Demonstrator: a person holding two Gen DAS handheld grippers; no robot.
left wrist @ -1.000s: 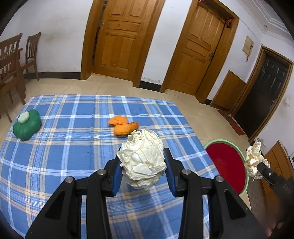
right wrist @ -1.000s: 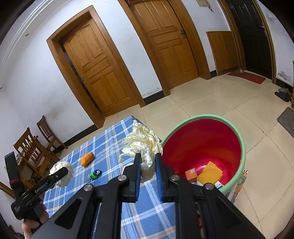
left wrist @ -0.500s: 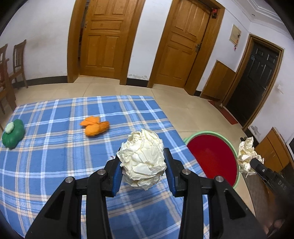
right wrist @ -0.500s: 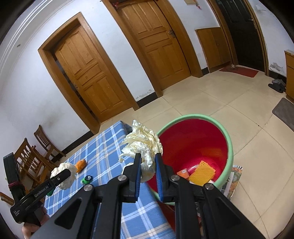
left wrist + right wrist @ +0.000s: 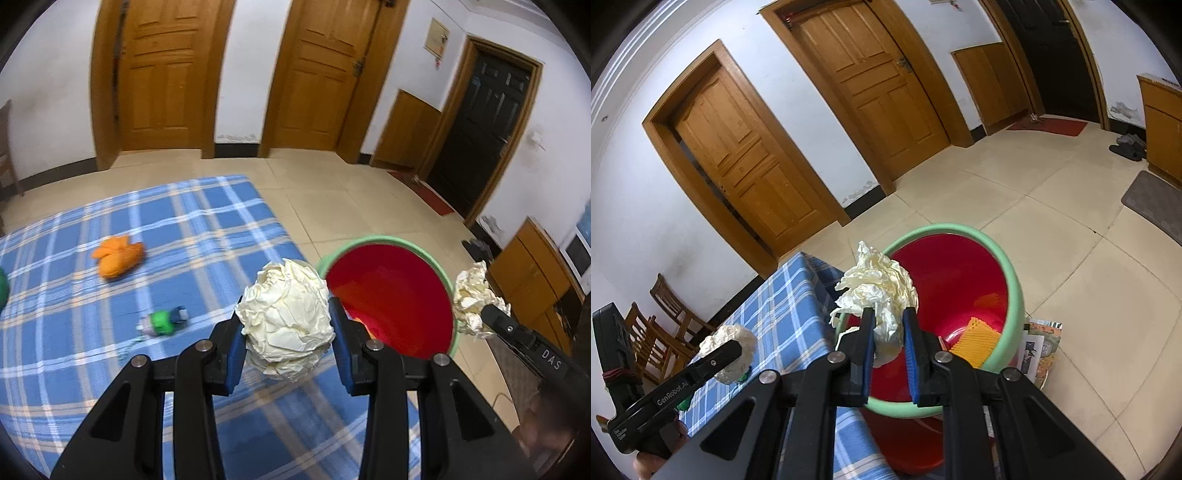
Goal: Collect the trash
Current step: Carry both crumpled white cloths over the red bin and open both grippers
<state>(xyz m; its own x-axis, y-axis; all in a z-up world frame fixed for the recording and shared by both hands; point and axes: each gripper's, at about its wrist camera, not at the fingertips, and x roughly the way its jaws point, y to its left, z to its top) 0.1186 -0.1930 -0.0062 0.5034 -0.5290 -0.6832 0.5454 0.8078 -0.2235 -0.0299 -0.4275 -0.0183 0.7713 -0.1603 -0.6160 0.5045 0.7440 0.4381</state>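
My left gripper [image 5: 286,325] is shut on a round ball of crumpled cream paper [image 5: 286,317], held above the right end of the blue checked tablecloth [image 5: 110,295]. My right gripper [image 5: 888,325] is shut on a looser wad of crumpled cream paper [image 5: 879,291], right over the near rim of the red bin with a green rim [image 5: 1014,295]. The left wrist view shows the same bin [image 5: 388,295] beside the table's right edge, with the right gripper's wad [image 5: 471,302] at its far side. In the right wrist view, the left gripper's ball [image 5: 733,350] hangs over the cloth [image 5: 783,317].
An orange soft toy [image 5: 118,256] and a small green toy [image 5: 162,323] lie on the cloth. Orange and other scraps [image 5: 979,339] sit inside the bin, papers [image 5: 1038,350] lie on the tiled floor beside it. Wooden chairs [image 5: 661,328] stand at the table's far end.
Both grippers have carried their paper wads to the right toward the bin. The right wad has passed from over the cloth to over the bin's rim. Both grips hold unchanged.
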